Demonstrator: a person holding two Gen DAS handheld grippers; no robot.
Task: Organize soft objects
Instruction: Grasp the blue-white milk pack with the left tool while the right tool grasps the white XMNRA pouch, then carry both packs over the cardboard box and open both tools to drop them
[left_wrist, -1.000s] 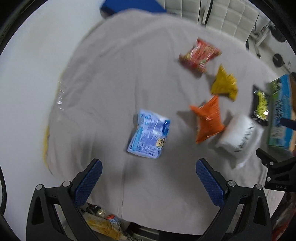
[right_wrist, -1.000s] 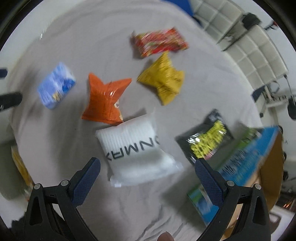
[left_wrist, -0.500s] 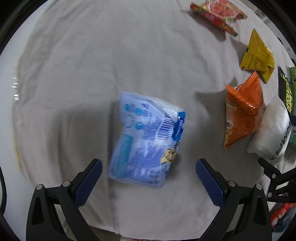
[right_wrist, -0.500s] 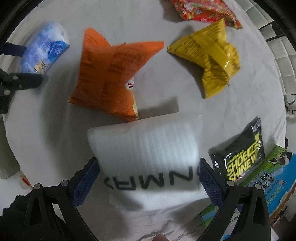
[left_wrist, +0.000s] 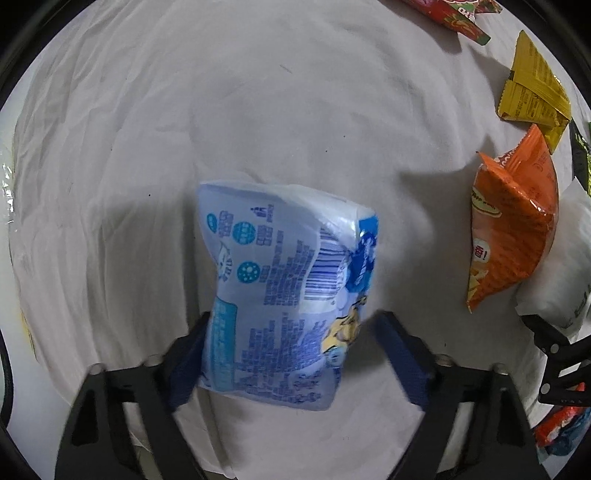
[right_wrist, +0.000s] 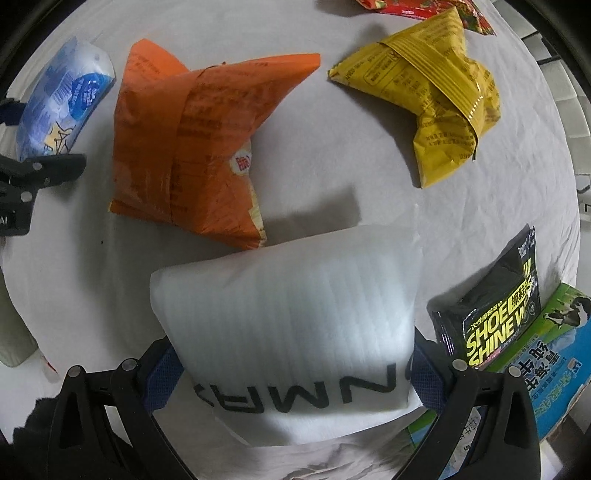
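A light blue printed packet (left_wrist: 284, 295) lies on the grey cloth (left_wrist: 258, 110). My left gripper (left_wrist: 291, 354) straddles its near end; the left pad touches it, the right pad (left_wrist: 399, 354) stands slightly apart. The packet also shows in the right wrist view (right_wrist: 62, 107). A white padded pouch with black letters (right_wrist: 295, 325) sits between the pads of my right gripper (right_wrist: 291, 369), which press both its sides. An orange snack bag (right_wrist: 195, 147) lies just beyond it.
A yellow snack bag (right_wrist: 436, 88) and a red bag (right_wrist: 413, 7) lie farther back. A black "SHOE SHINE" packet (right_wrist: 495, 314) rests against a green and blue carton (right_wrist: 554, 362) at the right. The cloth's edge drops off at the left (left_wrist: 14, 221).
Both grippers have come down and forward onto their packets. The jaws have narrowed from wide open: left around the blue packet, right closing onto the white pouch.
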